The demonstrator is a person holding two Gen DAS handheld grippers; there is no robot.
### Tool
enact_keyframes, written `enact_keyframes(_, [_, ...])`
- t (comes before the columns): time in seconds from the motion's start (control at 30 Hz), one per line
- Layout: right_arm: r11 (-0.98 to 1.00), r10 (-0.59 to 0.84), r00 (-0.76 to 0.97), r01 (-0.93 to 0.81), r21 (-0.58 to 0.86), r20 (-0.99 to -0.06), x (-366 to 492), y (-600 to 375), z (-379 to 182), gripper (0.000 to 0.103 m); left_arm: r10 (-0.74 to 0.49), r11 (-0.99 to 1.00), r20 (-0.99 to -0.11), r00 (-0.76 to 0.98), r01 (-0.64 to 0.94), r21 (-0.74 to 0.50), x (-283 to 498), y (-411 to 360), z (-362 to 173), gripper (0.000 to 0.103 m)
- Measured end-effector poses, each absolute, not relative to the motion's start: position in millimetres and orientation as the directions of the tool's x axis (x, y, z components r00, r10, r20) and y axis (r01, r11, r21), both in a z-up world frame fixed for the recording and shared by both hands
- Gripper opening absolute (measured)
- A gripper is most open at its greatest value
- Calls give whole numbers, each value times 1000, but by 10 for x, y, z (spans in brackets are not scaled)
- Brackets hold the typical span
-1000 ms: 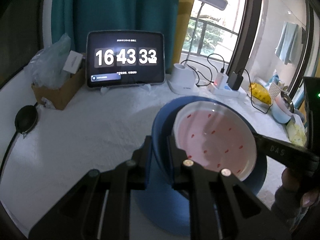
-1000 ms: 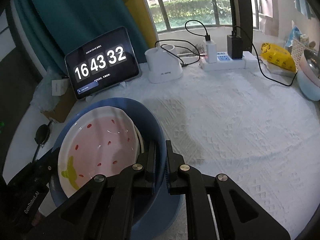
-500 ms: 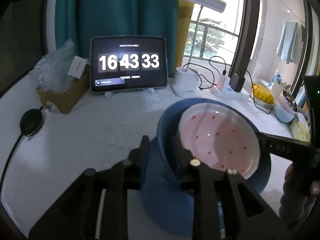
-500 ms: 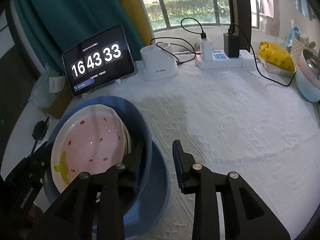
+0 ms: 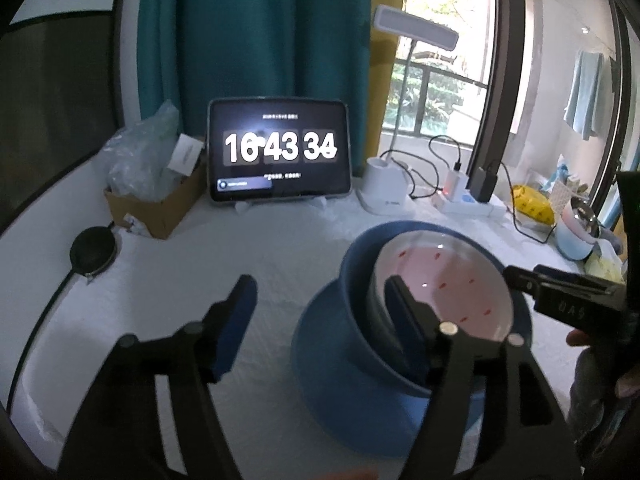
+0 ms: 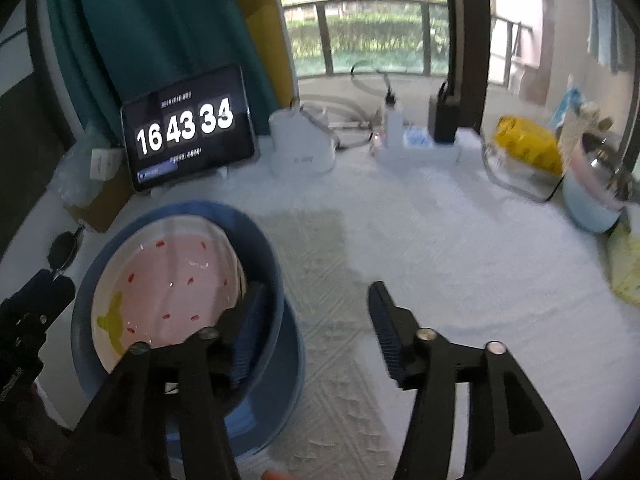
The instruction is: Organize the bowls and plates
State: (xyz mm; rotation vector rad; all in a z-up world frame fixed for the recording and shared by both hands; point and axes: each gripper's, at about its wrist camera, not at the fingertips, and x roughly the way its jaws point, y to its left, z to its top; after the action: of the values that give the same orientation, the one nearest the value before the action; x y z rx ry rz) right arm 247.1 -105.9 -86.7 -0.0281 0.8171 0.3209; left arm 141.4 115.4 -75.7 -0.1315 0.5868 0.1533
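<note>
Stack of pink bowl (image 5: 442,284) inside blue bowl (image 5: 360,300) on blue plate (image 5: 332,360), at desk (image 6: 440,240) nine o'clock side. Left gripper (image 5: 320,300) and right gripper (image 6: 316,312): jaws just opened, each astride blue bowl wall, gripping nothing.

Glossy pink bowl (image 5: 448,284), textured white cloth (image 6: 460,248)

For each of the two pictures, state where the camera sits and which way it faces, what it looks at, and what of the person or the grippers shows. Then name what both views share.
Left wrist: on the left gripper, facing down and forward at the blue bowl on the blue plate; the right gripper enters at right.
Right wrist: on the right gripper, facing the same stack from its other side.
Shared: pink dish, tablet clock, lamp base.
</note>
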Motion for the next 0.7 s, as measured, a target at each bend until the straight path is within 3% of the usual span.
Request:
enact_keyframes(0.3, [957,240,680,-284,52,-693,2269,-1263,-711,59,62,988,-536,842,-126,-84,1290,929,-659,90])
enact_keyframes(0.7, [960,208,716,-279,0,-666,1879,-1499,-564,59,32,993,-492,870,-82,-80,981,648,-514,98])
